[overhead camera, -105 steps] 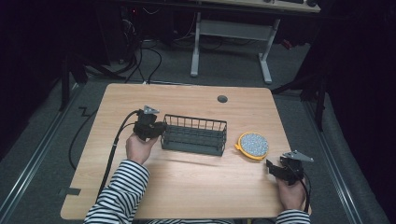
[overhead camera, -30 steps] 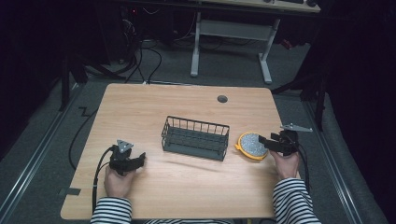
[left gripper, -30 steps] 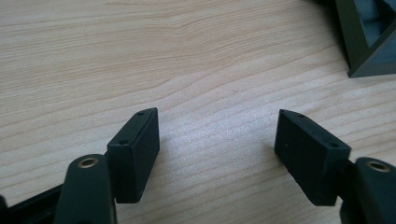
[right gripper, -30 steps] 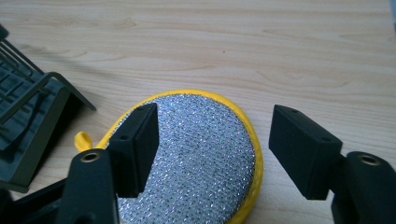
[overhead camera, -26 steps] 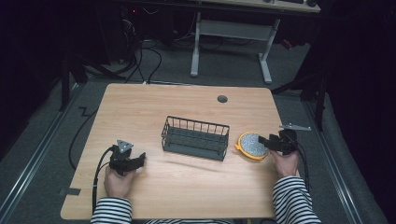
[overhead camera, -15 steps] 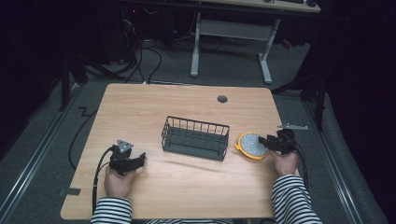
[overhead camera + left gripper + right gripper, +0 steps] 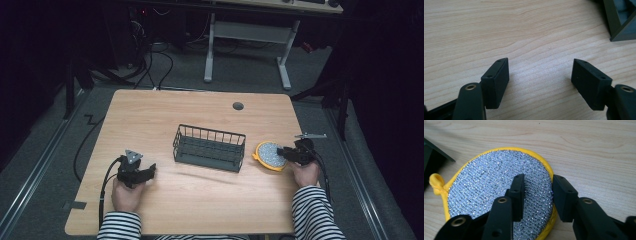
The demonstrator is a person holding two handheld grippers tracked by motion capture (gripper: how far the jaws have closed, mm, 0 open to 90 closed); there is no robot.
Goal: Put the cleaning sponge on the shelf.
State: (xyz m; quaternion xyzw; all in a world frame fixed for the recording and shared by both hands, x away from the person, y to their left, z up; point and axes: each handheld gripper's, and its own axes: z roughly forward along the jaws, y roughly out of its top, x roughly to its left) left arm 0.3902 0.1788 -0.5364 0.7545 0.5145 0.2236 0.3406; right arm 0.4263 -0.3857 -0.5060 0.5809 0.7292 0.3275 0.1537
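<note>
Dark room surrounds a light wooden table (image 7: pixel 200 200); near its right edge the right gripper (image 7: pixel 537 195), jaws just closing, straddles the round yellow-rimmed silver scouring pad's (image 7: pixel 491 187) rim; the left gripper (image 7: pixel 540 80) is apart.

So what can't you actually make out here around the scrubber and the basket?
- Right gripper view: the jaws, which have just been closing, cover the silver-and-yellow scrubber edge, so pad contact cannot be told.
- High view: the basket inside is too small and dark to read.
- Left gripper view: the basket is cut off by the top right edge.
</note>
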